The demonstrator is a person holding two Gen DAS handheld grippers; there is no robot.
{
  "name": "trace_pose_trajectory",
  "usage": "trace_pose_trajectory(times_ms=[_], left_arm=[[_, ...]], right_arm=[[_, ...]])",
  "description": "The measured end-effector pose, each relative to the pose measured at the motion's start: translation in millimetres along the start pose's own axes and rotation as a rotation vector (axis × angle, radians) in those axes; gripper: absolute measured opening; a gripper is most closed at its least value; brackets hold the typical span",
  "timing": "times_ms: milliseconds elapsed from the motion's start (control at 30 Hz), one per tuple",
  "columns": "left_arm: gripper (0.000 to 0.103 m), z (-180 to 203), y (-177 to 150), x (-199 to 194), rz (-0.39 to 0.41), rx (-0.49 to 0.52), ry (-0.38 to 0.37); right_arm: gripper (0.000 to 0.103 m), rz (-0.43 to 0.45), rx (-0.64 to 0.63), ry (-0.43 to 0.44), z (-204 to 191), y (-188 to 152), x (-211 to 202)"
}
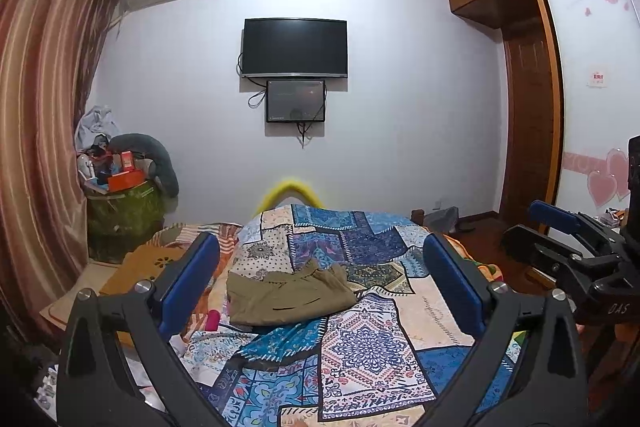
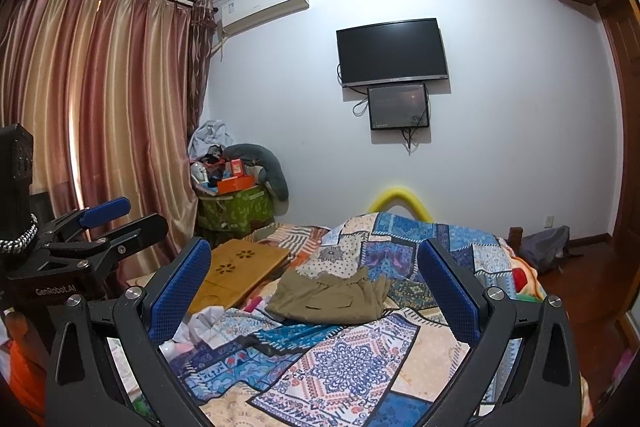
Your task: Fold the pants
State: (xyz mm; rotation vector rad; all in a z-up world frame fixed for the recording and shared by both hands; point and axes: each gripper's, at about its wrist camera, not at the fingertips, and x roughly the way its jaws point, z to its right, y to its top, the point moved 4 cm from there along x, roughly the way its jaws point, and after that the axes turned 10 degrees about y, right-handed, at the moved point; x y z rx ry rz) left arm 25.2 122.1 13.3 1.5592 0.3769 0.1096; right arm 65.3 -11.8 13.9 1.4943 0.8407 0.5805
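Olive-khaki pants point(image 1: 288, 293) are lying mid-bed on the patchwork bedspread point(image 1: 372, 347) in a compact bundle, looking folded already; perhaps only tidying is remaining. Left gripper point(image 1: 320, 279) and right gripper point(image 2: 316, 283) are both hovering well short, fingers spread wide, holding nothing.

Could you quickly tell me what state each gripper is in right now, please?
Left gripper: open, holding nothing, short of the pants.
Right gripper: open, holding nothing.

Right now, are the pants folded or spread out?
Folded: the pants lie in a compact, layered bundle on the patchwork bedspread, no legs stretched out.
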Motion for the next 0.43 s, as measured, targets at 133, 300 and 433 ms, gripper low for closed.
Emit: trace_pose_trajectory(times_ms=[133,300,433], left_arm=[[0.103,1.4,0.3,-0.3,-0.002,-0.003,-0.004],[0.103,2.2,-0.6,0.0,-0.002,0.002,0.002],[0.103,1.4,-1.9,1.9,-0.013,-0.005,-0.005]], right_arm=[[0.103,0.002,-0.003,0.000,-0.7,-1.1,-0.4],[0.103,-0.001,0.000,0.005,-1.4,-1.2,0.9],[0.103,-0.001,0.002,0.006,-1.2,-1.1,1.4]])
